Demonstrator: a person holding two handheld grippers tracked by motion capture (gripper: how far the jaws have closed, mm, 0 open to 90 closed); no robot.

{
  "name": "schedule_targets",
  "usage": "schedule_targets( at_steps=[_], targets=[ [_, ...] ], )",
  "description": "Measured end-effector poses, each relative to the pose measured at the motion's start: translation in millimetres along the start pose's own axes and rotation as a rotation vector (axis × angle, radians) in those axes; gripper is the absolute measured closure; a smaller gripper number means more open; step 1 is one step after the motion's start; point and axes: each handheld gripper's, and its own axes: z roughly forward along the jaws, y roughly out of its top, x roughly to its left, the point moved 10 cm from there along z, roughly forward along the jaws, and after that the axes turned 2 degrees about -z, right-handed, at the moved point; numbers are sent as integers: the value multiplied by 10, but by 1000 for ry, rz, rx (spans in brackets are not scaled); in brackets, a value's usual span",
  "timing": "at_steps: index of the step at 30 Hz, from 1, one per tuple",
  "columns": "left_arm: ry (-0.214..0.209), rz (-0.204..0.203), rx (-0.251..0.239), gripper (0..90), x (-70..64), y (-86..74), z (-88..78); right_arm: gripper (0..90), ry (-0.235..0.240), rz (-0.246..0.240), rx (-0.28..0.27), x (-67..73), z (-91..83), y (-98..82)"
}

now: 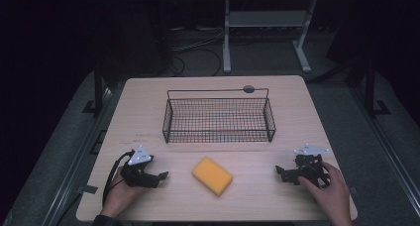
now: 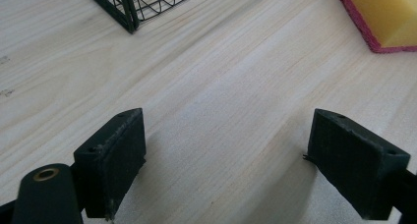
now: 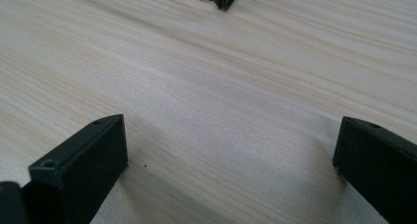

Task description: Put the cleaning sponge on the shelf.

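Nearest the camera, two hands rest on the pale wooden table (image 1: pixel 148 102), each holding a black two-jaw gripper. The left gripper (image 1: pixel 159 178) lies left of the yellow rectangular sponge with a pink underside (image 1: pixel 212 176), the right gripper (image 1: pixel 282 174) right of it; both have their jaws wide apart, gripping nothing. The black wire mesh basket (image 1: pixel 219 119) stands beyond the sponge, well apart.
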Motion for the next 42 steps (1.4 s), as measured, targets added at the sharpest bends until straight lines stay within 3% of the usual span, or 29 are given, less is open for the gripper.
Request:
schedule_targets(
  at_steps=[2, 6, 10, 11, 12, 14, 16, 17, 21, 30, 42],
  targets=[
    [0, -2, 0, 142, 1, 2, -2, 0, 0, 0, 0, 0, 0, 0],
    [-18, -13, 5, 238, -22, 15, -33, 0, 0, 0, 0, 0, 0, 0],
    [-38, 7, 2, 346, -83, 64, -60, 0, 0, 0, 0, 0, 0, 0],
    [-49, 7, -1, 386, -108, 87, -68, 0, 0, 0, 0, 0, 0, 0],
    [-56, 8, -5, 486, -125, 108, -71, 0, 0, 0, 0, 0, 0, 0],
    [-73, 8, -3, 523, -158, 133, -80, 0, 0, 0, 0, 0, 0, 0],
    [-85, 12, 18, 661, -185, 136, -81, 0, 0, 0, 1, 0, 0, 0],
    [-94, 9, 28, 661, -204, 133, -79, 0, 0, 0, 1, 0, 0, 0],
    [-141, 7, 35, 872, -290, 163, -90, 0, 0, 0, 1, 0, 2, 1],
    [-197, 32, 23, 897, -411, 400, 11, 0, 0, 0, 1, -1, 2, 1],
    [-247, 46, 4, 897, -541, 542, 89, 0, 0, 0, 1, -1, 4, 3]
  ],
)
